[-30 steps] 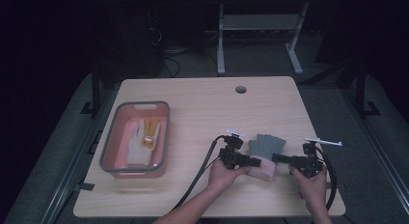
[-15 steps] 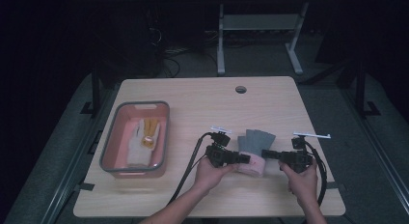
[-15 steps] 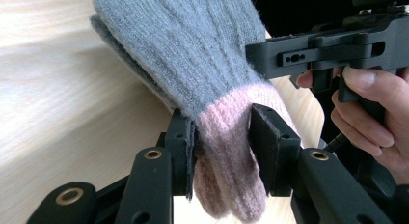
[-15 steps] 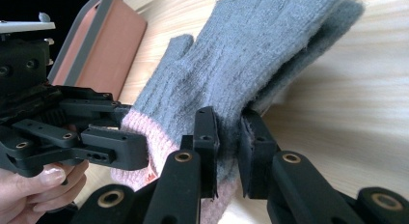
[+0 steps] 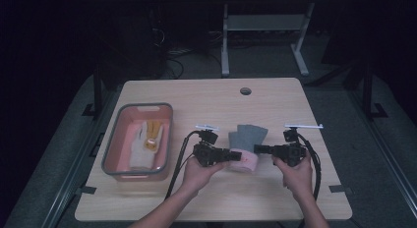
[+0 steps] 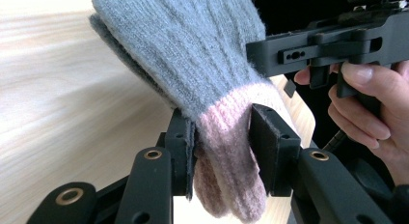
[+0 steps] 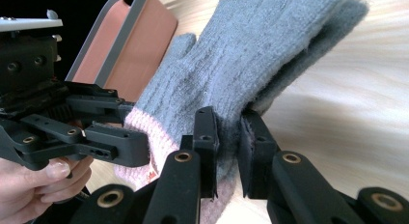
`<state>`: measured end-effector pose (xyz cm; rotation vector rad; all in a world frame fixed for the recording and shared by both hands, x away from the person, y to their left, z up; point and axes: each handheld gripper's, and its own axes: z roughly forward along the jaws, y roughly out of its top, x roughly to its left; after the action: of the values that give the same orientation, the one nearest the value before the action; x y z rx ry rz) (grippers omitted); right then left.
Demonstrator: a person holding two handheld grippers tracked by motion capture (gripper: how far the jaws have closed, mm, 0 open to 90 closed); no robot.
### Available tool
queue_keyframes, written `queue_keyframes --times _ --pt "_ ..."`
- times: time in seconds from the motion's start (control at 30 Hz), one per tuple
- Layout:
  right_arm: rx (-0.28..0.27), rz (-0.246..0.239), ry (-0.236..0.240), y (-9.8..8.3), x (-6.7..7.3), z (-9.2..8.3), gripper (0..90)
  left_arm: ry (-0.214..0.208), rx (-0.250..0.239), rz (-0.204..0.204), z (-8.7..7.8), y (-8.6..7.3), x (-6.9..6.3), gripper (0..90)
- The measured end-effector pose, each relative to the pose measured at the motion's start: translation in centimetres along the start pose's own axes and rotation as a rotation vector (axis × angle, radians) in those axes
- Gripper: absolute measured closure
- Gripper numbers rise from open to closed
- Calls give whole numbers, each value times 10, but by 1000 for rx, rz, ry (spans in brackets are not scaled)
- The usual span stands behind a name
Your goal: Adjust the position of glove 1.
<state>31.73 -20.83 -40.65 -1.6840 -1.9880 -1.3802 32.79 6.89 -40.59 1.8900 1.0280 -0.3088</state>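
A grey knitted glove (image 5: pixel 249 135) with a pink cuff (image 5: pixel 244 163) hangs between my two grippers just above the table; a second grey layer lies under it. My left gripper (image 5: pixel 235 155) is shut on the pink cuff (image 6: pixel 226 137), which the pads squeeze from both sides. My right gripper (image 5: pixel 257 149) is shut on the grey knit (image 7: pixel 255 55) beside the cuff. The glove's fingers (image 6: pixel 183 45) point away from me. In the right gripper view, the left gripper (image 7: pixel 126 143) holds the cuff's other edge.
A pink tray with a grey rim (image 5: pixel 110 154) stands at the table's left and holds a white and yellow glove (image 5: pixel 146 139). The wooden table (image 5: pixel 221 100) has a round cable hole (image 5: pixel 245 91) at the back. Black cables (image 5: pixel 178 164) trail from both grippers.
Both hands have moved left and up together, carrying the glove off the table toward the tray. The grips have not changed.
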Motion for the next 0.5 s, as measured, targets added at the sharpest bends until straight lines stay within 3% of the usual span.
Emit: queue_keyframes --times 0.5 --pt "38 -65 37 27 37 28 792 29 -61 -14 -47 5 15 625"
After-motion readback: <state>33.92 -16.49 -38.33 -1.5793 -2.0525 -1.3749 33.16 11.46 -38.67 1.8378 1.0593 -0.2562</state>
